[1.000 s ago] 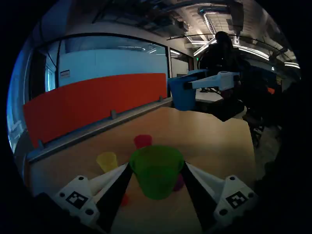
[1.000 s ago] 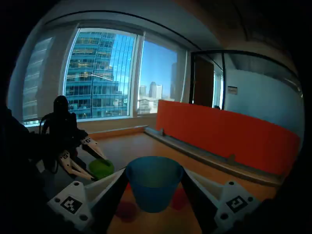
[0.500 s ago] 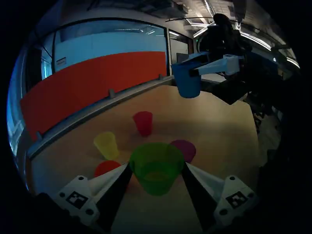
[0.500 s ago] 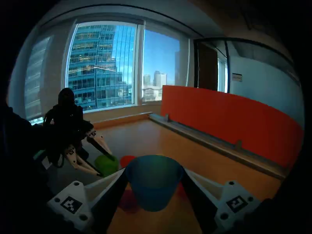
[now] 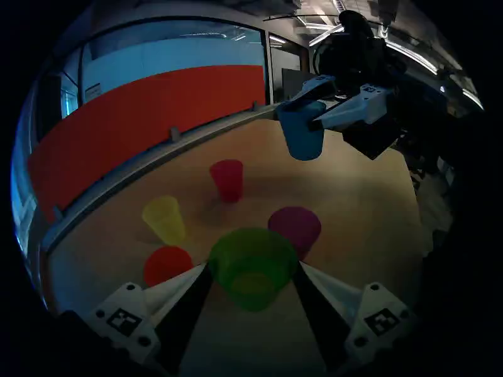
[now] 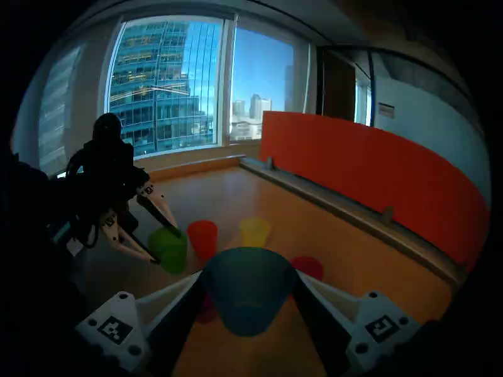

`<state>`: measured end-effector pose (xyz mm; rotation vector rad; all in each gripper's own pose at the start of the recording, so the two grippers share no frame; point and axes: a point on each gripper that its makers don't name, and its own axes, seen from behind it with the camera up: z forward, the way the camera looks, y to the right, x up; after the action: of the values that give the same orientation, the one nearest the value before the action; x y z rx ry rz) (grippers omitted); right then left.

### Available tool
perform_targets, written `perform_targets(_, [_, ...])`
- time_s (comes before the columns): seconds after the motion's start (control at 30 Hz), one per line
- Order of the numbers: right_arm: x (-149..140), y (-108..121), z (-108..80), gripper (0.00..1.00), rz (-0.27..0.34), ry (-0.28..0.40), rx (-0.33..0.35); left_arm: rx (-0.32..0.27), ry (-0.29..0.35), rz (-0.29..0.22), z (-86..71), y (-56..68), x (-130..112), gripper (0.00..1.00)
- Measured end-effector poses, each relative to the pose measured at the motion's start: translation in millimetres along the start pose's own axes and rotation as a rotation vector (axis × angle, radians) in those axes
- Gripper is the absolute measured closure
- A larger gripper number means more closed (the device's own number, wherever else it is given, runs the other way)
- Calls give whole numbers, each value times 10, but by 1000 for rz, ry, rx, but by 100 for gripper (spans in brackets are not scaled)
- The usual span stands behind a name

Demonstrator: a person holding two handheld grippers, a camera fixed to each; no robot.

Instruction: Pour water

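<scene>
Six cups [image 5: 227, 179], two grippers [image 5: 251, 271]

The green cup [image 5: 253, 276] and blue cup [image 6: 247, 298]: smooth, translucent plastic. The table [image 5: 364, 201]: matt wood-look top. The partition [image 5: 144, 116]: matt orange panel.

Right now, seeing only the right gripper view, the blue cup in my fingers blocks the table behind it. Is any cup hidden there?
Observer: Yes. The left gripper view shows a purple cup standing upright on the table, near the green cup.
Operator: Is my blue cup resting on the table?
Observer: No. The right gripper holds the blue cup in the air, above the table.
</scene>
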<state>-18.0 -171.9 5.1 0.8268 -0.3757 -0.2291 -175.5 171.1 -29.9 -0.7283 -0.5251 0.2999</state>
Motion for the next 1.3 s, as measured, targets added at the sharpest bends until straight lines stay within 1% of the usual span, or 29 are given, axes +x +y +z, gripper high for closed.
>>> perform_targets(0.2, [-150, -17, 45, 7, -1, -36, 17, -8, -31, 11, 70, 4, -91, 13])
perform_targets(0.5, [-396, -66, 128, 7, -7, -91, 36, -21, -58, 4, 181, 15, -213, 13])
perform_targets(0.9, [-583, -119, 189, 7, -4, -131, 54, -28, -68, -17, 315, 8, -348, 13])
perform_targets(1.3, [-754, -164, 199, 7, 3, -161, 64, -39, -52, -42, 354, 8, -402, 13])
